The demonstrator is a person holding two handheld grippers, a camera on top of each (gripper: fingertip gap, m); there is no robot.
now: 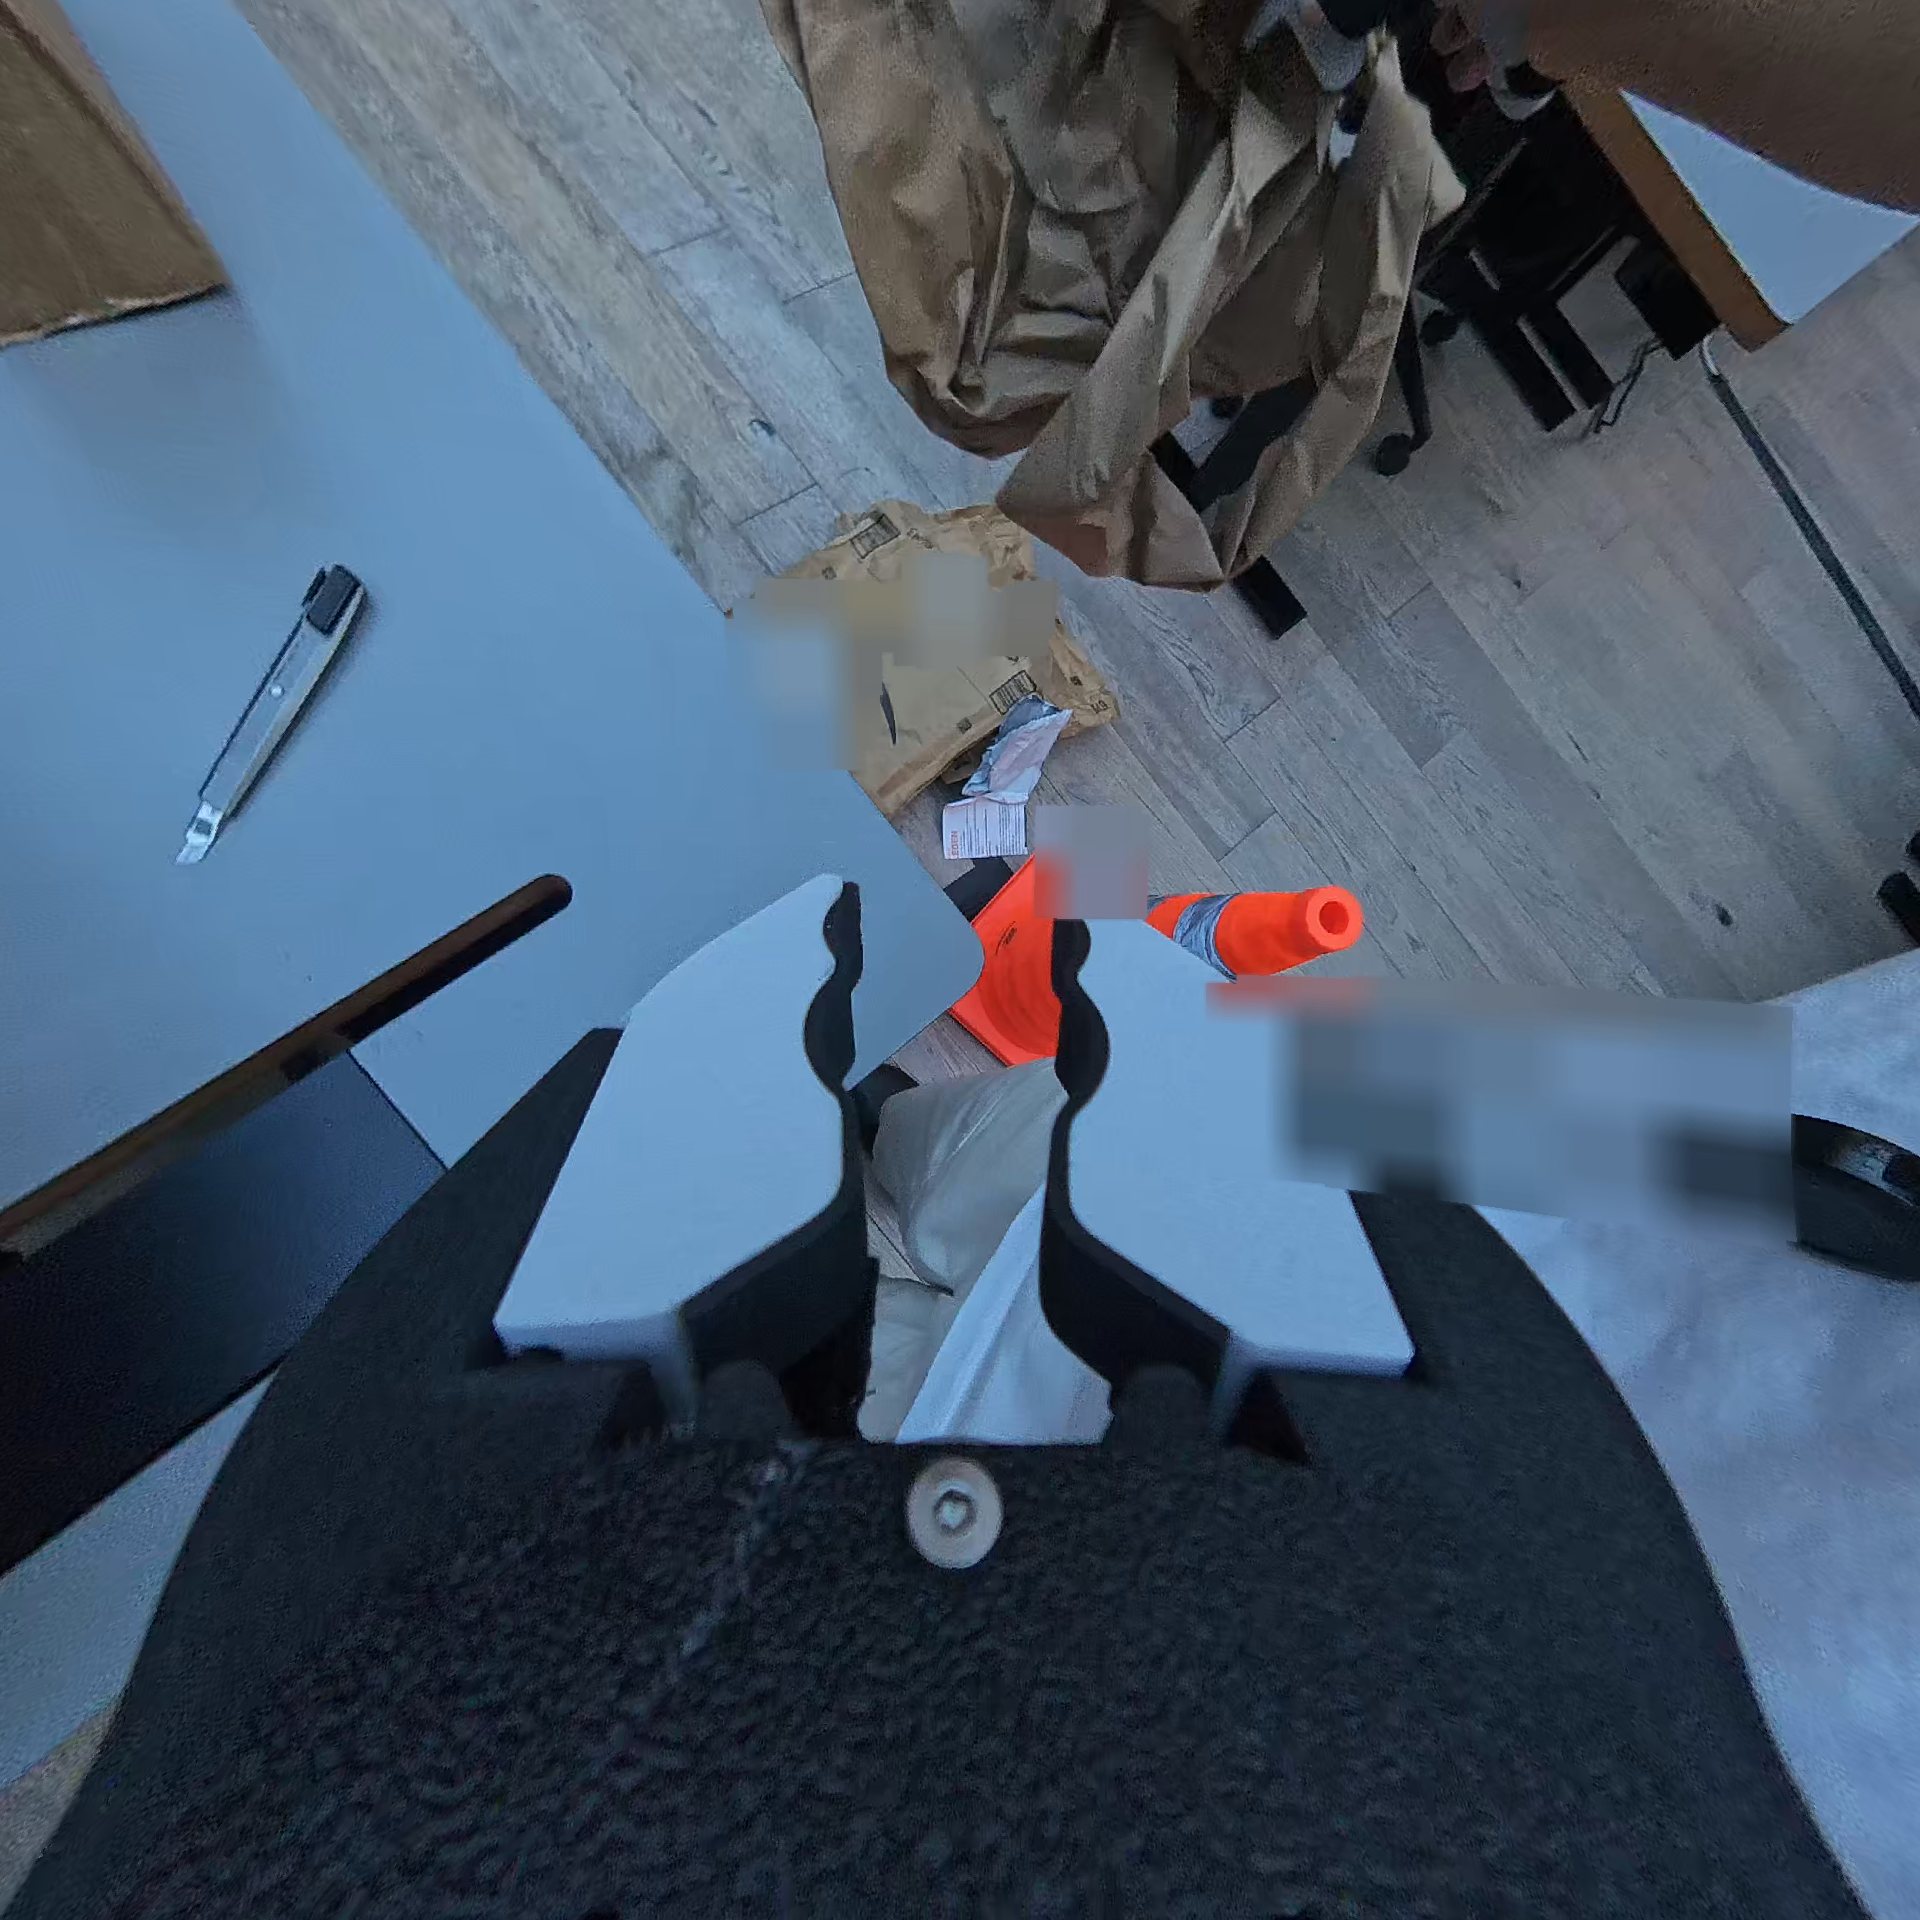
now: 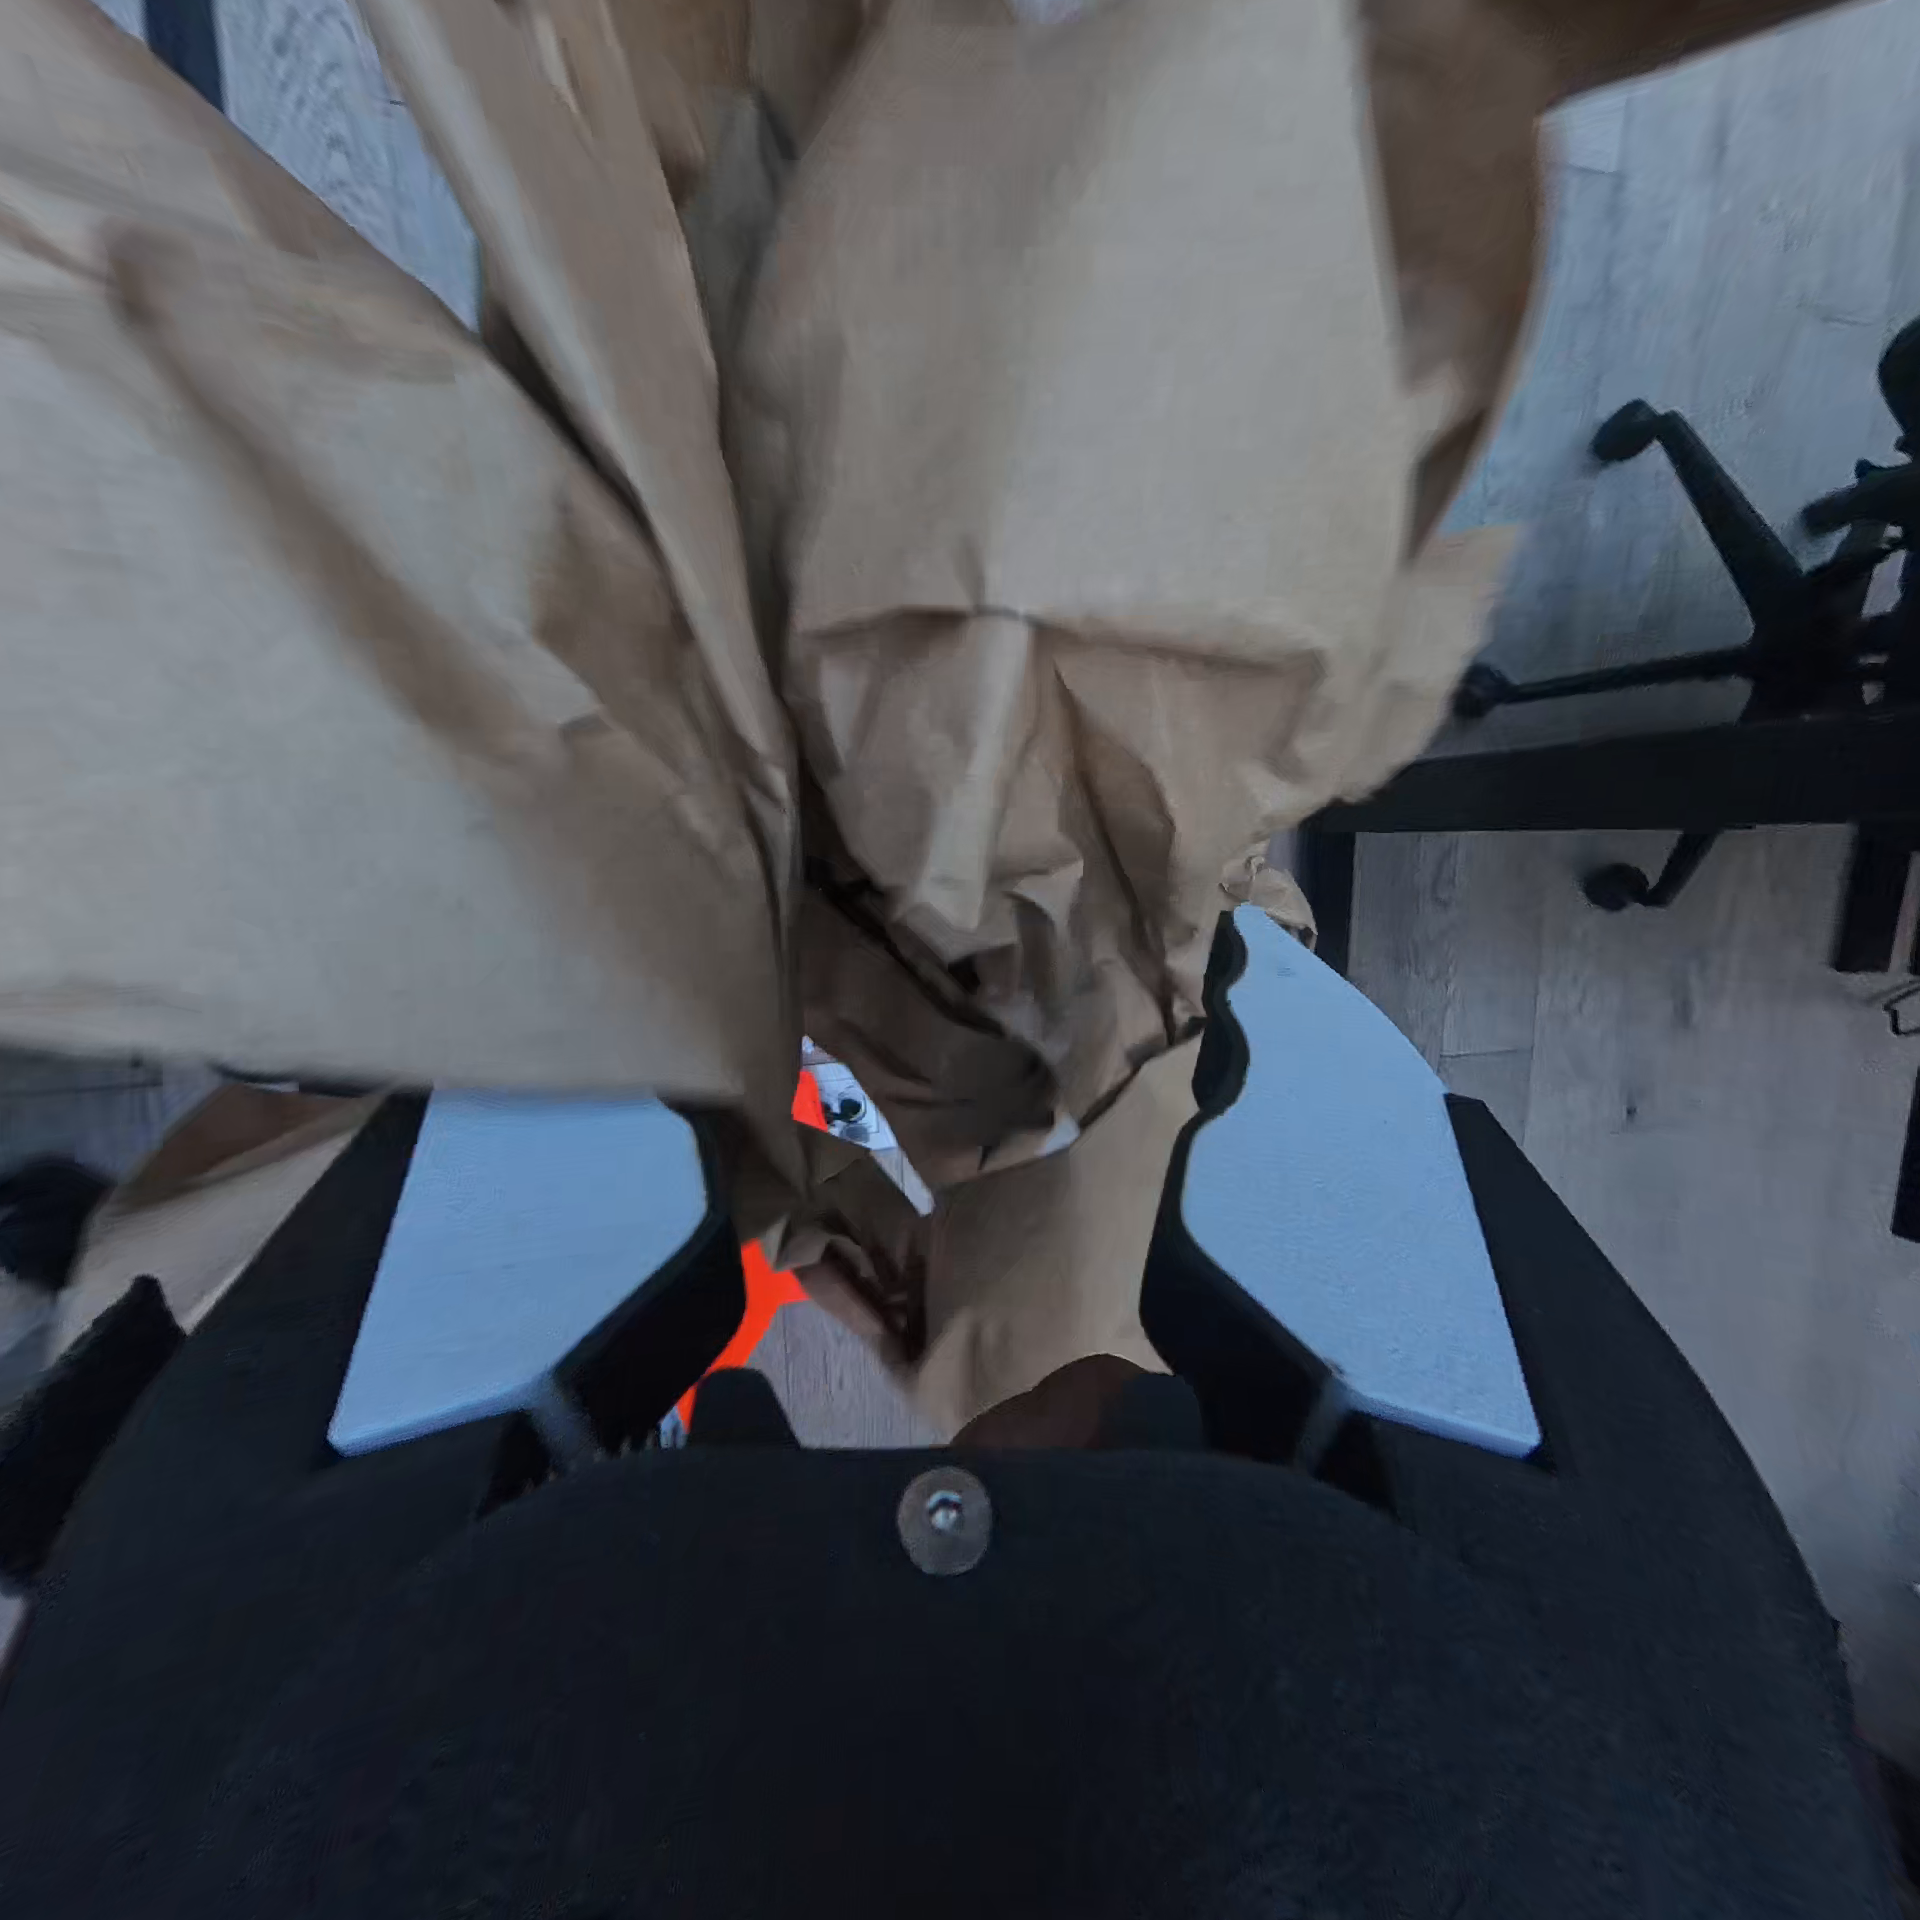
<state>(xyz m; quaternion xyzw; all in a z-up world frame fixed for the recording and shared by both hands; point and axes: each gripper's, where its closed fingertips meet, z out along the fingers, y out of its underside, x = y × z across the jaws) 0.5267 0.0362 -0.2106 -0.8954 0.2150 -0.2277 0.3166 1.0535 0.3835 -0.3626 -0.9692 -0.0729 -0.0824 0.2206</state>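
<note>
My left gripper (image 1: pixel 961 935) is open and empty, and hovers over the rounded corner of a grey table (image 1: pixel 436 520). A silver box cutter (image 1: pixel 272 717) lies on the table to its left. A big crumpled sheet of brown packing paper (image 1: pixel 1122 260) hangs over the floor at the upper middle, below a person's arm (image 1: pixel 1714 104). In the right wrist view this paper (image 2: pixel 1039 520) fills the picture and is blurred. My right gripper (image 2: pixel 945 935) points down at the floor with its jaws wide apart. The paper runs loosely between them and covers the left fingertip.
An orange cone (image 1: pixel 1257 930) lies on the wooden floor (image 1: pixel 1455 675) past the table corner, beside a torn brown paper mailer (image 1: pixel 966 717) and scraps. A cardboard box (image 1: pixel 83 156) stands on the table's far left. A black office chair base (image 2: pixel 1766 644) and a dark table frame stand at right. The gap from one gripper's tips to the other's is roughly 65 centimetres.
</note>
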